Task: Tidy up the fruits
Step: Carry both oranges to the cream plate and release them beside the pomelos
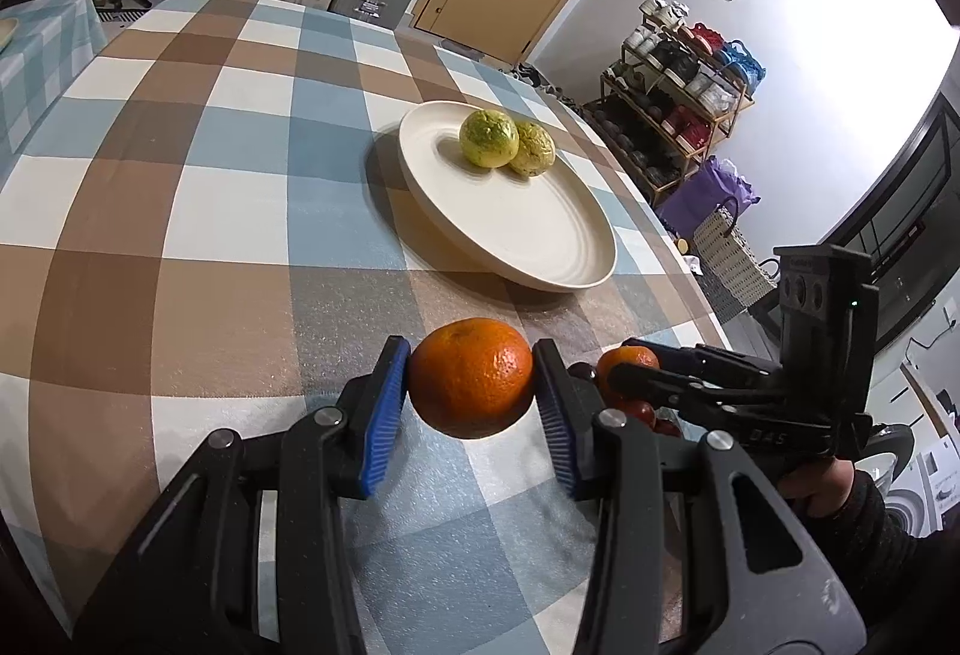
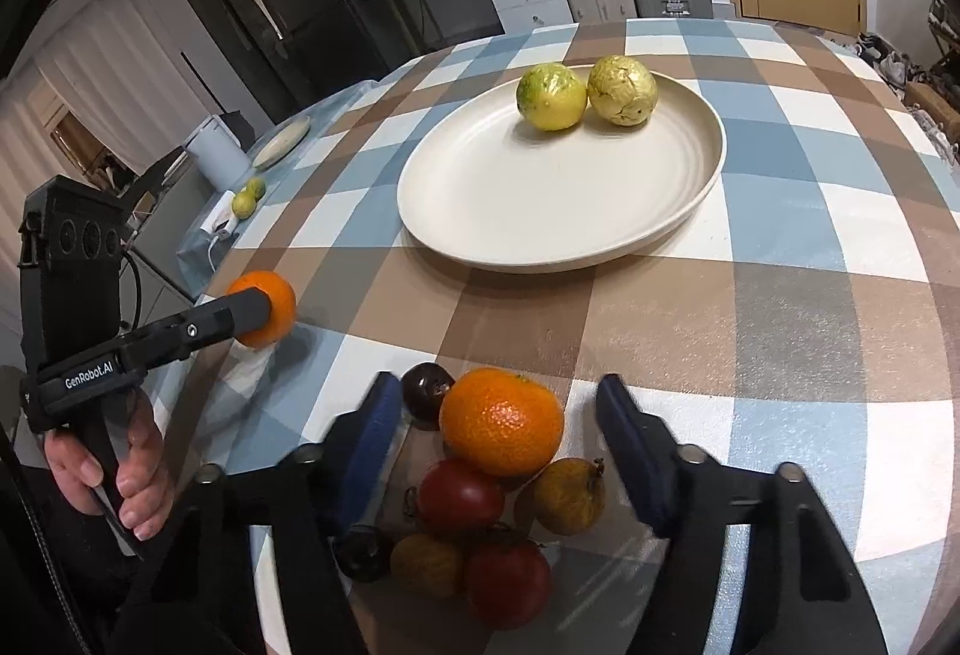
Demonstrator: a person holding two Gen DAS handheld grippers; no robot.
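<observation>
You are clamping your left gripper (image 1: 471,385) on an orange (image 1: 471,376), lifted clear for carrying to the plate (image 1: 540,259) at twelve o'clock. Your right gripper (image 2: 498,418) is hanging spread around a second orange (image 2: 503,420) atop the pile.

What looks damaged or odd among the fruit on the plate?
On the cream round plate, the pale yellow round fruit looks wrinkled and cracked beside the smoother yellow-green round fruit. Nothing spilled.

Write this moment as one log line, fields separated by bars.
left gripper: shut on orange | right gripper: open over fruit pile | plate: two yellow-green fruits
</observation>
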